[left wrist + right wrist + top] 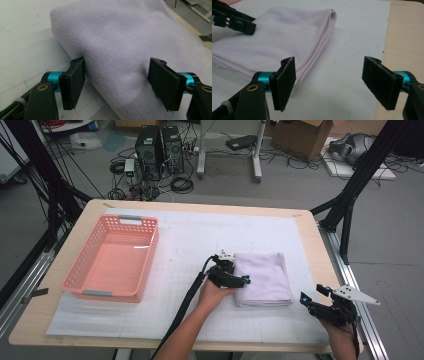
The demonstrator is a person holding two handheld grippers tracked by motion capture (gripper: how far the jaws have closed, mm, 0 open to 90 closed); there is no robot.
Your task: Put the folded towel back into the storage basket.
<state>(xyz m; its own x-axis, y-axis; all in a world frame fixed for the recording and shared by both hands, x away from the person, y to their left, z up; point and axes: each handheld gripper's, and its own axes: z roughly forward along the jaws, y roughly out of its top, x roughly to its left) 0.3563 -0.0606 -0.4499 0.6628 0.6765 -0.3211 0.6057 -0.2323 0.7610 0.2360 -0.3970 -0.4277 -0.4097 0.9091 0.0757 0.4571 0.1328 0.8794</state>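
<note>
At mat centre, folded pale-lilac terry towel [263, 278], soft nap w/ stitched hems, long axis running near-to-far; L gripper [117, 83] jaws wide, straddling its folded edge, no squeeze; R gripper [329, 83] jaws released, nothing between; pink perforated plastic basket [86, 264] at left, nothing inside.

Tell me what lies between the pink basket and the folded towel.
Bare white mat and nothing else: in the high view the stretch from the pink basket to the folded towel holds no object; the left gripper meets the towel's near edge.
</note>
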